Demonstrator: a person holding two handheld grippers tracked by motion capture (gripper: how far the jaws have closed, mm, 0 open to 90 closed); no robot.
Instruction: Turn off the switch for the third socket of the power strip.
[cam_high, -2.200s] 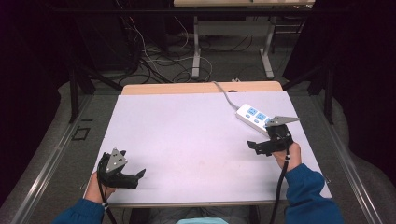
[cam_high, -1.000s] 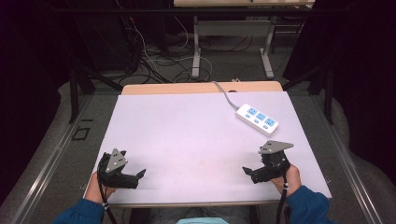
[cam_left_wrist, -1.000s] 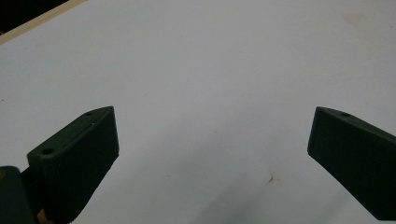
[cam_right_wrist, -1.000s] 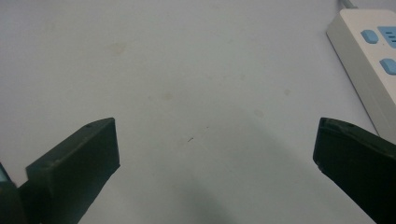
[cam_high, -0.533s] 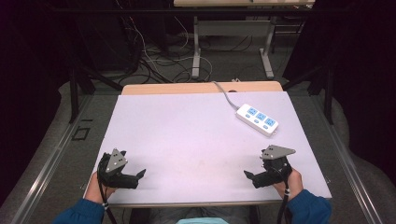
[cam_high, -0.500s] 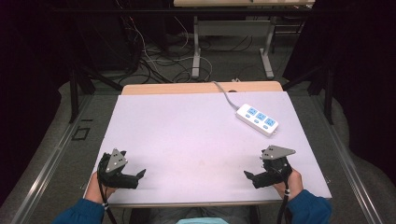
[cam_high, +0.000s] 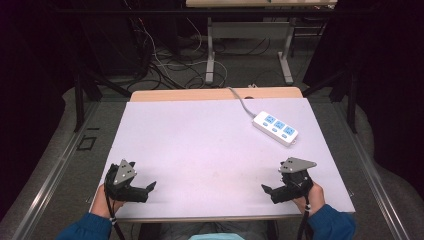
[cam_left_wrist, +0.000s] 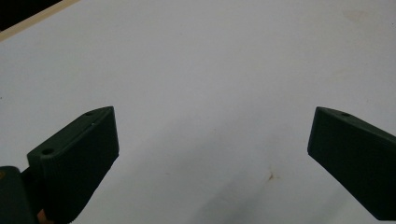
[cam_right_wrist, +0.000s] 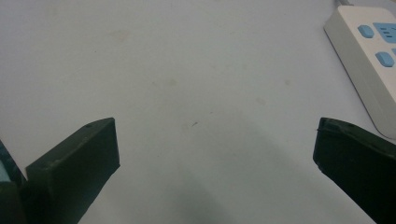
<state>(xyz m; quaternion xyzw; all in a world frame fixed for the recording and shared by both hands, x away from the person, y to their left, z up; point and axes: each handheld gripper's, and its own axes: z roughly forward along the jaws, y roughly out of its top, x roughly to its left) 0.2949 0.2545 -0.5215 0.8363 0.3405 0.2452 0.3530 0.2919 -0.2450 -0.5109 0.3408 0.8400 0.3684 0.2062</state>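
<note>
While both grippers rest at the near edge of the bench (cam_high: 200, 145), each has its jaws spread wide and holds nothing. The left gripper (cam_high: 145, 189) sits low on bare surface, far from any thing. The right gripper (cam_high: 269, 191) is nearer to the power strip (cam_high: 275, 128), which lies ahead of it and a little to its right, well apart; in the right gripper view the strip (cam_right_wrist: 362, 60) sits just beyond the right jaw. I judge this is a waiting pose, hands parked so the strip stays free. Its cord (cam_high: 241, 101) runs off the far edge. The blue sockets carry small marks, too small to read; I see no brand.
</note>
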